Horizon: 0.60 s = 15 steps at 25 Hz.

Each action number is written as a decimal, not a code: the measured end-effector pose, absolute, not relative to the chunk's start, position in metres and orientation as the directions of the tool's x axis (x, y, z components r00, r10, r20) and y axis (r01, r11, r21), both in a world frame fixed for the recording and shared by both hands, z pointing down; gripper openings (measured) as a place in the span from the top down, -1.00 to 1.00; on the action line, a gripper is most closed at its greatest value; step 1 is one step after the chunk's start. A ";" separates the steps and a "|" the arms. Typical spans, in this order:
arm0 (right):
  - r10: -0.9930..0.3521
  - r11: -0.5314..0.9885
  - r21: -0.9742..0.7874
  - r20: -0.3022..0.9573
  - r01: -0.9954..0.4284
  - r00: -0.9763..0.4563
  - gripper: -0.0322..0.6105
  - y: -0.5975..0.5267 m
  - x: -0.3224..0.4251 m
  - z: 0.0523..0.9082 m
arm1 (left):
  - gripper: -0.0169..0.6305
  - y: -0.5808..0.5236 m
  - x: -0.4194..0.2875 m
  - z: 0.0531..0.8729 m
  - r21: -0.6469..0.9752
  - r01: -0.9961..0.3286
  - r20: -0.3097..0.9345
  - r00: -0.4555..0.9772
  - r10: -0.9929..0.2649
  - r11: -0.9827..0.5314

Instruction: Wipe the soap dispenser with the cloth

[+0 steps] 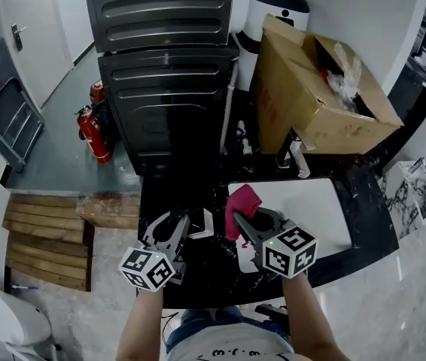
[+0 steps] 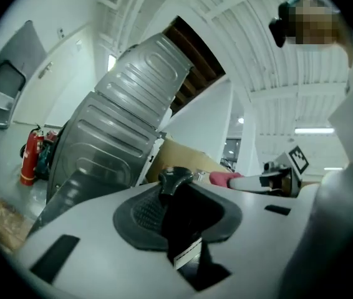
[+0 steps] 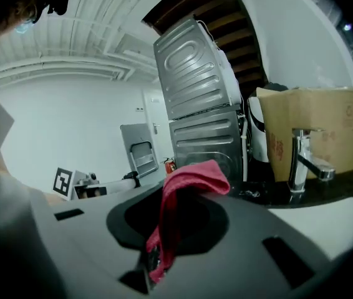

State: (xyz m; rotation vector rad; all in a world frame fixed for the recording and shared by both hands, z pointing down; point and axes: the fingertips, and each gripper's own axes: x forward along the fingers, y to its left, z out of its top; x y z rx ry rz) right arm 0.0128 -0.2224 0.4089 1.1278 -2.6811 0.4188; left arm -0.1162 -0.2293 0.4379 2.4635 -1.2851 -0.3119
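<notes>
Left tongs (image 1: 177,228) clamped on the black soap dispenser (image 2: 175,179), pump head poking past the tips. It's rigid and likely slick, so I'd keep hold of the body. Right tongs (image 1: 244,222) pinch the pink cloth (image 3: 192,176), limp and draped over the tips.

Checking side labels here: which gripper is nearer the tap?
Right. The right gripper, holding the cloth, is just short of the tap; the left gripper, holding the soap dispenser, is farther left.
</notes>
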 end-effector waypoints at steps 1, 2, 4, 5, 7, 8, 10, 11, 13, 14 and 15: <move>-0.662 0.670 -0.193 0.283 -0.717 -0.694 0.75 -0.220 0.009 0.410 | 0.66 -0.228 -0.124 0.440 0.428 -0.744 -0.044 0.550 -0.834 -0.513; -0.657 0.675 -0.200 0.277 -0.711 -0.701 0.75 -0.217 0.005 0.410 | 0.66 -0.227 -0.131 0.442 0.452 -0.740 -0.052 0.536 -0.843 -0.498; -0.640 0.692 -0.202 0.273 -0.693 -0.719 0.75 -0.213 -0.008 0.413 | 0.65 -0.223 -0.140 0.444 0.482 -0.734 -0.061 0.516 -0.854 -0.478; -0.627 0.705 -0.200 0.273 -0.681 -0.729 0.75 -0.210 -0.016 0.414 | 0.65 -0.222 -0.143 0.445 0.490 -0.734 -0.062 0.509 -0.858 -0.471; -0.600 0.731 -0.188 0.280 -0.656 -0.749 0.75 -0.207 -0.033 0.419 | 0.65 -0.220 -0.146 0.447 0.499 -0.734 -0.059 0.502 -0.863 -0.461; -0.589 0.742 -0.176 0.290 -0.647 -0.754 0.75 -0.206 -0.041 0.422 | 0.65 -0.219 -0.147 0.448 0.501 -0.733 -0.060 0.501 -0.863 -0.460; -0.572 0.757 -0.151 0.316 -0.636 -0.757 0.75 -0.205 -0.056 0.430 | 0.64 -0.219 -0.149 0.450 0.504 -0.730 -0.062 0.502 -0.862 -0.461; -0.564 0.763 -0.143 0.328 -0.630 -0.758 0.75 -0.205 -0.063 0.434 | 0.64 -0.219 -0.149 0.450 0.505 -0.729 -0.061 0.503 -0.862 -0.462; -0.551 0.771 -0.137 0.347 -0.622 -0.759 0.75 -0.205 -0.071 0.441 | 0.64 -0.218 -0.150 0.450 0.506 -0.729 -0.059 0.504 -0.862 -0.461; -0.548 0.771 -0.138 0.353 -0.622 -0.758 0.75 -0.205 -0.073 0.443 | 0.64 -0.218 -0.151 0.451 0.510 -0.728 -0.058 0.504 -0.862 -0.459; -0.548 0.769 -0.138 0.361 -0.624 -0.755 0.75 -0.205 -0.073 0.445 | 0.64 -0.217 -0.152 0.451 0.514 -0.725 -0.057 0.504 -0.862 -0.458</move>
